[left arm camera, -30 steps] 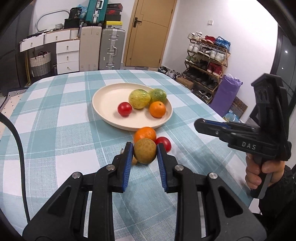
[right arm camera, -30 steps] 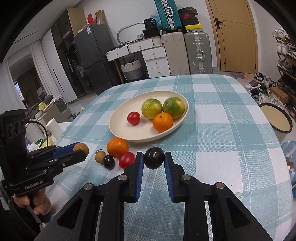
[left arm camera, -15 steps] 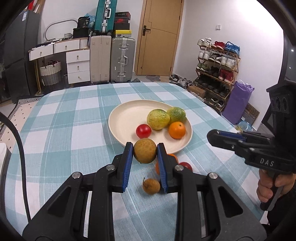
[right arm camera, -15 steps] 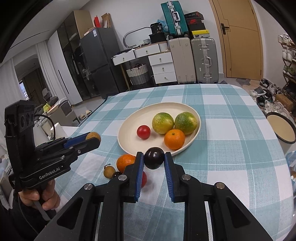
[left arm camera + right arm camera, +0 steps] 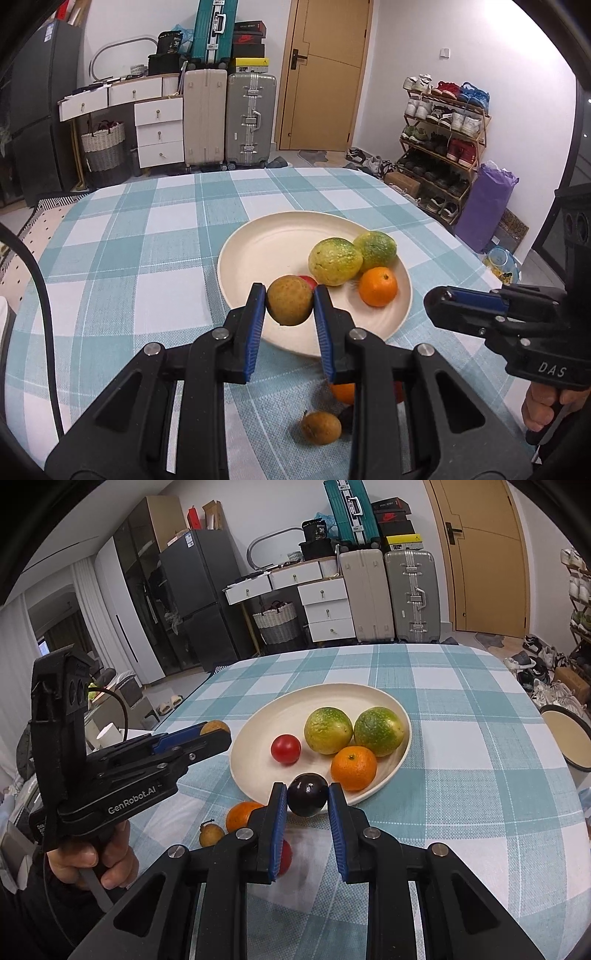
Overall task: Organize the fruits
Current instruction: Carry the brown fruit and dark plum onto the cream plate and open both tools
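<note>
Two fruits in hand, both heading for the plate

We hold a brown round fruit (image 5: 290, 301) clamped between the blue pads of our left gripper (image 5: 289, 303), lifted clear of the checked tablecloth (image 5: 147, 266) and poised over the near rim of the cream plate (image 5: 258, 251); our right gripper (image 5: 306, 798) is likewise closed on a dark plum (image 5: 307, 794) at that same near edge. We judge both are carried high so they clear the rim and the fruit already inside: two green-yellow fruits (image 5: 328, 730), an orange (image 5: 353, 768) and a red tomato (image 5: 285, 748). On the near cloth a second orange (image 5: 242, 814), a small brown fruit (image 5: 211, 834) and a red one (image 5: 284, 856) lie close together, not yet gathered.
</note>
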`<state>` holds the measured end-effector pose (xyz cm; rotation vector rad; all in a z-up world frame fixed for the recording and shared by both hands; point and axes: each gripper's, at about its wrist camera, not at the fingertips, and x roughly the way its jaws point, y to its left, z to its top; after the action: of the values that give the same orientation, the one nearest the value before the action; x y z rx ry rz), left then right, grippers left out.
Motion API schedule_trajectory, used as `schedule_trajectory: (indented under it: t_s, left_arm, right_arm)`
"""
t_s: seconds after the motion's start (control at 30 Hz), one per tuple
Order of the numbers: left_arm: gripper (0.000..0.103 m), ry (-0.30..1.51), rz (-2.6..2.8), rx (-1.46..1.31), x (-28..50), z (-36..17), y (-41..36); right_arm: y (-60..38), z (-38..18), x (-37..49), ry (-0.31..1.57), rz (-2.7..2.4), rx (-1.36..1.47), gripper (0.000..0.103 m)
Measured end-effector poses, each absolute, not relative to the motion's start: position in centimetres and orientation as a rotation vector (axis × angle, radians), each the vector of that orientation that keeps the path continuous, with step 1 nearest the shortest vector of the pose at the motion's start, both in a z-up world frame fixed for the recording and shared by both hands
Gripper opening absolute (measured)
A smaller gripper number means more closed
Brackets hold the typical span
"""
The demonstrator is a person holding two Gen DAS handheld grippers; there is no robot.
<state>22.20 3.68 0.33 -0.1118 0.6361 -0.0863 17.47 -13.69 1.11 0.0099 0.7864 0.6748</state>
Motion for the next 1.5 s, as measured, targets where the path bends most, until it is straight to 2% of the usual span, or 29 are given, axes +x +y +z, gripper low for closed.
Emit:
schedule_trajectory:
  t_s: [0.63, 1.5]
  left_arm:
    - [0.024, 0.7, -0.08, -0.122, 24.7, -2.2, 4.6]
    - [0.024, 0.68, -0.055, -0.111, 24.3, -2.2, 4.5]
  right_arm:
    - [-11.6, -0.5, 20.1, 0.821, 0.677, -0.015, 0.023]
    - [-9.2, -2.7, 21.1, 0.859, 0.661, -0.073, 0.023]
